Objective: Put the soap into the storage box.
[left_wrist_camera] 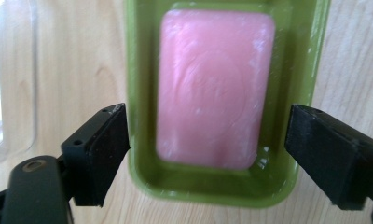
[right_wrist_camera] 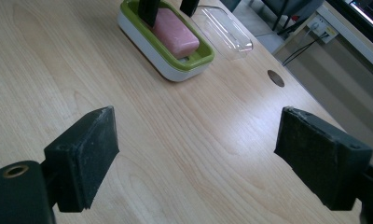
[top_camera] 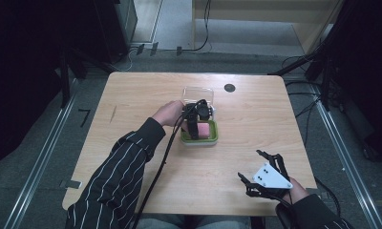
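A pale wooden table (top_camera: 132, 124) stands on a grey floor with dark equipment at either side. Near its middle sits a green soap dish (left_wrist_camera: 142, 93) on a white base, with a pink bar of soap (left_wrist_camera: 215, 88) lying flat inside; a clear plastic lid (top_camera: 198, 93) rests on the table just behind the dish.

The left gripper (top_camera: 196, 125) hangs over the dish pointing down, jaws parted wide — one jaw stands outside the dish's rim on each side, and neither touches the soap. Nothing is held. The right gripper (top_camera: 268, 179) rests near the table's front edge, well apart from the dish, jaws wide open over bare wood.

The likely trouble: if the left jaws close where they stand, they would clamp the dish rather than the soap, and could drag or tip it. The soap looks smooth and perhaps slick — a shallow pinch on its edges could let it slip out.
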### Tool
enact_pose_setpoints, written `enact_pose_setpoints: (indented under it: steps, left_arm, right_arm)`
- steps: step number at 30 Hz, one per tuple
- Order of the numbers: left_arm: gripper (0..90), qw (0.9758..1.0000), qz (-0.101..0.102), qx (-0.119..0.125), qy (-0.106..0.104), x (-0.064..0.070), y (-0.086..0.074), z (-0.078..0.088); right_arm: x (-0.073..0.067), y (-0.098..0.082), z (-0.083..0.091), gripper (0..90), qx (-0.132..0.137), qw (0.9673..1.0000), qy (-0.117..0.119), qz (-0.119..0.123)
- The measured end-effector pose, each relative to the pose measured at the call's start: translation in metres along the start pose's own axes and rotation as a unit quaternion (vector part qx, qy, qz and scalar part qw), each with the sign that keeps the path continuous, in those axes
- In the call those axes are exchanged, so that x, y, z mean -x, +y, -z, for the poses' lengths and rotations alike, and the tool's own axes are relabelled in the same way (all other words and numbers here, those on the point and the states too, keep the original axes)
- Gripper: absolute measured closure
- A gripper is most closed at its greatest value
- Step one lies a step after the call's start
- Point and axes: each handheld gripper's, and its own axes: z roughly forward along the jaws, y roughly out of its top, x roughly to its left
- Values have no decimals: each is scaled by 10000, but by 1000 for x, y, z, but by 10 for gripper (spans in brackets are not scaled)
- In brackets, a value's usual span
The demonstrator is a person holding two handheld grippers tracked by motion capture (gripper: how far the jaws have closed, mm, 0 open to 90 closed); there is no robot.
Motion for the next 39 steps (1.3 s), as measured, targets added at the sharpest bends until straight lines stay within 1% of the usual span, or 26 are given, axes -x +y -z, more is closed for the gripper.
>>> enact_pose_setpoints:
  steps: [2,3,4,5,6,7,8,9,14,15,17,18,19,20,23,24,25,29,30,31,32,33,35,36,38,39]
  left_arm:
    - [122,10000,20,-7,1,0,-1,2]
    - [80,9998,165,-59,-31,1,-4,6]
    - [69,9996,259,-86,-84,1,-6,9]
    - [55,9996,259,-86,-84,1,-6,9]
    - [40,9986,472,-134,-181,2,-9,13]
    - [23,9986,472,-134,-181,2,-9,13]
    - [15,9971,686,-213,-234,4,-14,20]
    - [12,9971,686,-213,-234,4,-14,20]
    - [3,9957,872,-223,-232,12,-26,32]
    - [3,9949,962,-181,-223,15,-29,35]
    - [3,9942,1038,-145,-257,23,-36,40]
    - [3,9942,1038,-145,-257,23,-36,40]
    - [3,9938,1065,-211,-221,30,-41,42]
    - [3,9938,1065,-211,-221,30,-41,42]
    - [3,9944,1003,-266,-212,43,-51,46]
    - [3,9944,1003,-266,-212,43,-51,46]
    - [3,9940,1029,-313,-200,48,-56,49]
    - [4,9939,1038,-326,-189,56,-65,52]
    - [4,9934,1084,-331,-168,62,-70,54]
    - [4,9934,1084,-331,-168,62,-70,54]
    - [4,9930,1131,-312,-136,69,-76,54]
    - [4,9930,1131,-312,-136,69,-76,54]
    - [5,9914,1249,-350,-166,78,-86,55]
    - [5,9907,1307,-353,-110,82,-89,54]
    - [5,9904,1344,-318,-106,85,-92,54]
    - [5,9895,1401,-314,-130,93,-99,52]
  right_arm:
    - [0,0,0,133,1,10000,-1,7]
    - [0,0,0,134,10,10000,-7,5]
    - [0,0,0,134,9,10000,-5,5]
    - [0,0,0,133,9,10000,-8,-2]
    - [0,0,0,134,4,10000,1,7]
    - [0,0,0,134,4,10000,1,7]
    - [0,0,0,133,7,10000,-1,4]
    - [0,0,0,133,7,10000,-1,4]
    - [0,0,0,134,1,10000,-1,2]
    - [0,0,0,134,3,10000,-3,8]
    - [0,0,0,134,2,10000,-2,21]
    - [0,0,0,134,4,10000,-2,13]
    - [0,0,0,134,14,10000,-6,5]
    - [0,0,0,134,23,10000,-9,7]
    - [0,0,0,133,8,10000,3,-2]
    - [0,0,0,133,8,10000,3,-2]
    - [0,0,0,133,18,10000,-3,-6]
    - [0,0,0,134,23,10000,-5,0]
    - [0,0,0,134,29,10000,5,19]
    - [0,0,0,134,29,10000,5,19]
    - [0,0,0,134,28,10000,-15,12]
    - [0,0,0,134,28,10000,-15,12]
    - [0,0,0,133,33,10000,-18,7]
    - [0,0,0,133,31,10000,-20,5]
    - [0,0,0,134,37,10000,-23,20]
    - [0,0,0,134,42,10000,-31,19]
